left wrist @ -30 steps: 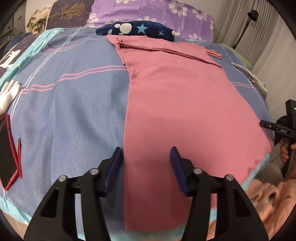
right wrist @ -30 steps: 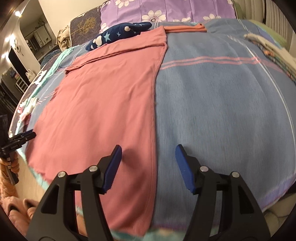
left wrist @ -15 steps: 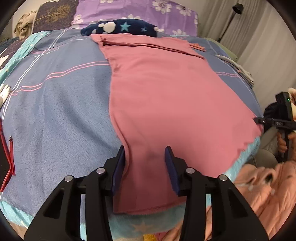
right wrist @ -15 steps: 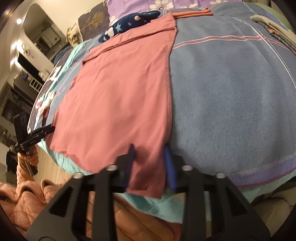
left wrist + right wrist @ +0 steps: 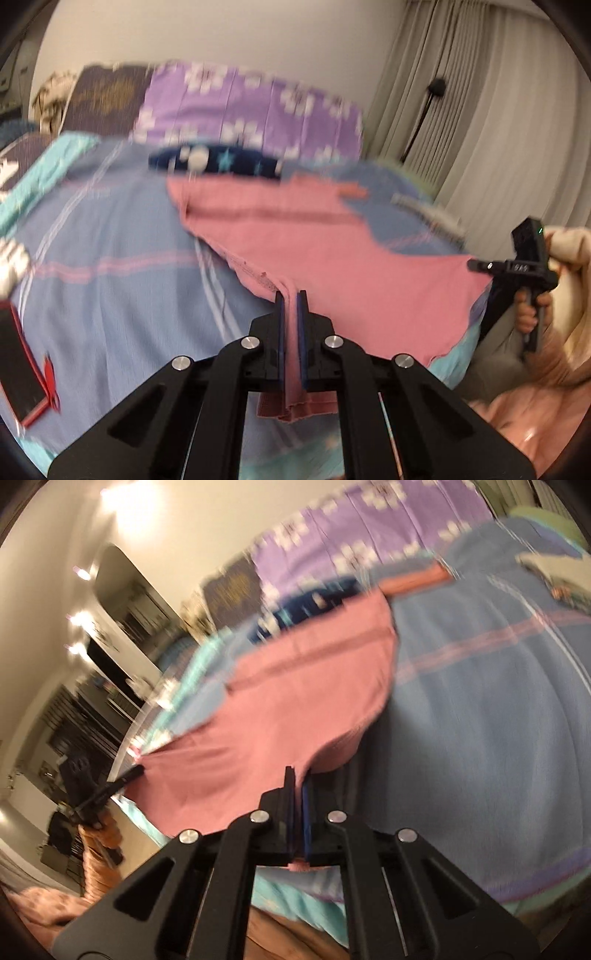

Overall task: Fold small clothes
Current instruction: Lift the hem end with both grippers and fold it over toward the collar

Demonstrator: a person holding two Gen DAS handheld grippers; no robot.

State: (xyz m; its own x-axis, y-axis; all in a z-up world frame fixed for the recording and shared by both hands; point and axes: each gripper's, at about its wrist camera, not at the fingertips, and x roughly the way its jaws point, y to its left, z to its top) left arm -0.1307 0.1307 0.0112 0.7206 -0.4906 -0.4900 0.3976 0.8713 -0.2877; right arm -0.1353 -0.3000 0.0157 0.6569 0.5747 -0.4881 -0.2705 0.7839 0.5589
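Note:
A pink garment point(image 5: 332, 247) lies lengthwise on the blue bed cover point(image 5: 110, 258); it also shows in the right wrist view point(image 5: 280, 709). My left gripper point(image 5: 291, 299) is shut on the garment's near left corner, with cloth hanging between the blue pads. My right gripper point(image 5: 298, 775) is shut on the near right corner. Both near corners are lifted off the bed and the hem stretches between the grippers. Each view shows the other gripper at the far side of the hem. Both views are blurred.
A navy star-patterned item point(image 5: 214, 164) and a purple flowered pillow point(image 5: 251, 107) lie at the head of the bed. A red-edged phone point(image 5: 18, 365) lies at the left. Folded light cloth point(image 5: 554, 568) lies at the right. Curtains point(image 5: 498, 110) hang beyond.
Both grippers have closed fully on the garment's near corners and risen, lifting the hem off the bed. The views have tilted up toward the headboard.

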